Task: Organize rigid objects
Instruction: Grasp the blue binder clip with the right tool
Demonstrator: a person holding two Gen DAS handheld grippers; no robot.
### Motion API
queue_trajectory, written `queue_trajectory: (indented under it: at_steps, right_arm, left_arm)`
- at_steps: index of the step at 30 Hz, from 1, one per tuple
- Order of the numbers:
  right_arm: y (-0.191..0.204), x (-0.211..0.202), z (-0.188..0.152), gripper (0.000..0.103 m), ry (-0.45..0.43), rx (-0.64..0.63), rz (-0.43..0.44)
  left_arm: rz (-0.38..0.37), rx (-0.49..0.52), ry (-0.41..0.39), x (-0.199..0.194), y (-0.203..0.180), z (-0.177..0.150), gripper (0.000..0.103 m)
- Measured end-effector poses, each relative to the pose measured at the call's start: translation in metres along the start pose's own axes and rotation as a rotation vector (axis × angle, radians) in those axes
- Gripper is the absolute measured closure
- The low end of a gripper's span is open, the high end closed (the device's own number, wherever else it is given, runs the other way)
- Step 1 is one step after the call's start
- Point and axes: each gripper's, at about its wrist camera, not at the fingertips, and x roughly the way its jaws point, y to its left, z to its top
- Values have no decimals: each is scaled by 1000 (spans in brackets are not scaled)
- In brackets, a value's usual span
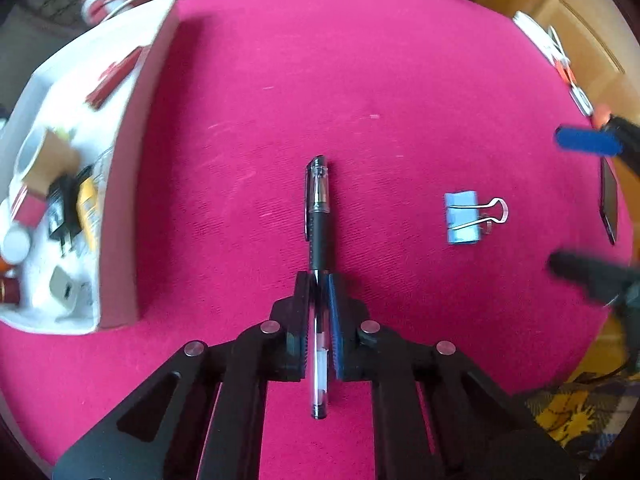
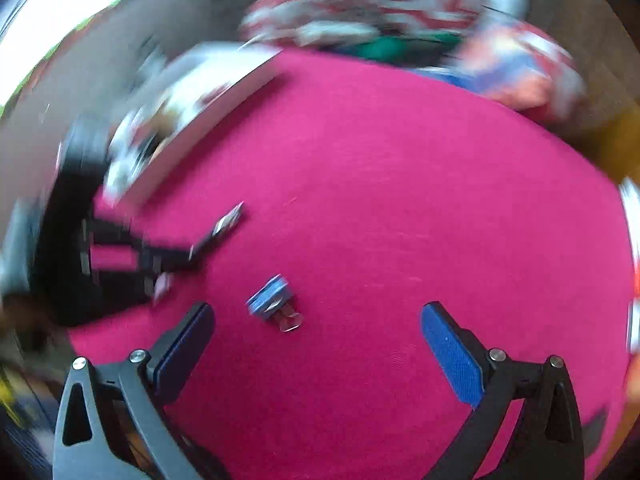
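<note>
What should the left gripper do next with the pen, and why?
Probably carry the pen left toward the white tray and release it there. The left gripper is shut on the pen's barrel, and the tray already holds other small things. The right gripper is open near the blue binder clip, so that item seems to be its job.

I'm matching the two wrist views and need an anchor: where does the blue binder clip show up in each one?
Left wrist view: the blue binder clip lies right of centre on the pink cloth, to the right of the pen held in the left gripper.
Right wrist view: the clip lies low and left of centre, between the open right gripper fingers.
Shared landmark: the white tray at the cloth's left edge.
</note>
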Motion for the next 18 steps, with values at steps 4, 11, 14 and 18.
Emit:
queue_trajectory:
  at_steps: [4,11,14,18]
  right_arm:
    - [15,26,9,25,55,-119,23]
    - [22,59,17,46,140,-282,17]
    - [25,59,13,51,143,-360,20]
    - [32,61,16,69,145,-397,39]
  left_arm:
    - [-12,-60,-17,-10,11,-2,95]
    - [-7,-122,-49,-26,12,-3,95]
    - [-4,-135,-56,-28,13,-5,95]
    - [-5,-144,-73,-29,23,-8,95]
